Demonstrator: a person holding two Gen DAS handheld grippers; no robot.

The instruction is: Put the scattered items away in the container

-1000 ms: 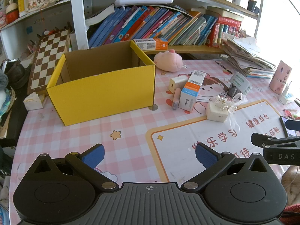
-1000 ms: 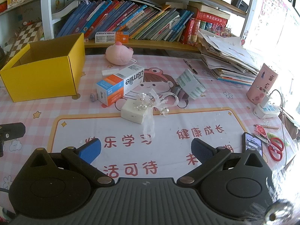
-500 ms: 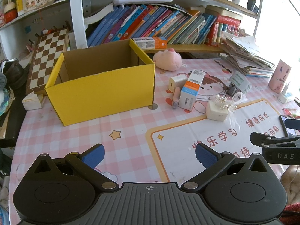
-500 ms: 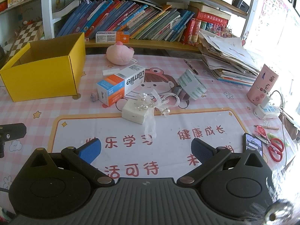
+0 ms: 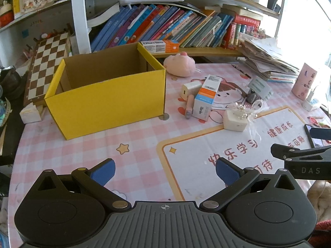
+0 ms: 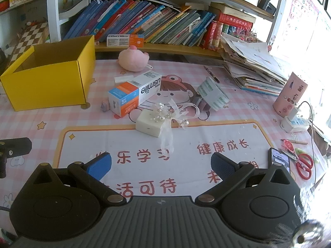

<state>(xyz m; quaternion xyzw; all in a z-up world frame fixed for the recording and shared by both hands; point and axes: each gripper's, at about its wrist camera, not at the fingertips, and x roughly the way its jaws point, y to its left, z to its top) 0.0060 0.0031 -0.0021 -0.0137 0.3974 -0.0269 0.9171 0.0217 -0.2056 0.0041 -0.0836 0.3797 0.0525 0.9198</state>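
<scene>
An open yellow cardboard box [image 5: 107,101] [image 6: 49,86] stands at the left of the table; what shows of its inside is bare. Right of it lie a usmile toothpaste carton [image 5: 205,97] [image 6: 134,94], a white charger block [image 5: 191,88], a small pink tube [image 5: 189,106], a white gift box with pearl ribbon [image 5: 236,119] [image 6: 150,124], a green-and-white packet [image 6: 213,94] and a pink plush [image 5: 180,65] [image 6: 133,60]. My left gripper [image 5: 165,170] is open and empty over the near table. My right gripper [image 6: 161,165] is open and empty, short of the gift box.
A bookshelf [image 6: 144,20] runs behind the table, with a paper stack [image 6: 254,66] at the right. A chessboard [image 5: 47,62] leans left of the box. A phone [image 6: 279,160], red scissors [image 6: 304,165], power strip [image 6: 294,122] and pink cylinder [image 6: 290,94] sit at the right edge.
Both views have shifted very slightly; the objects on the table have not moved and both grippers stay open.
</scene>
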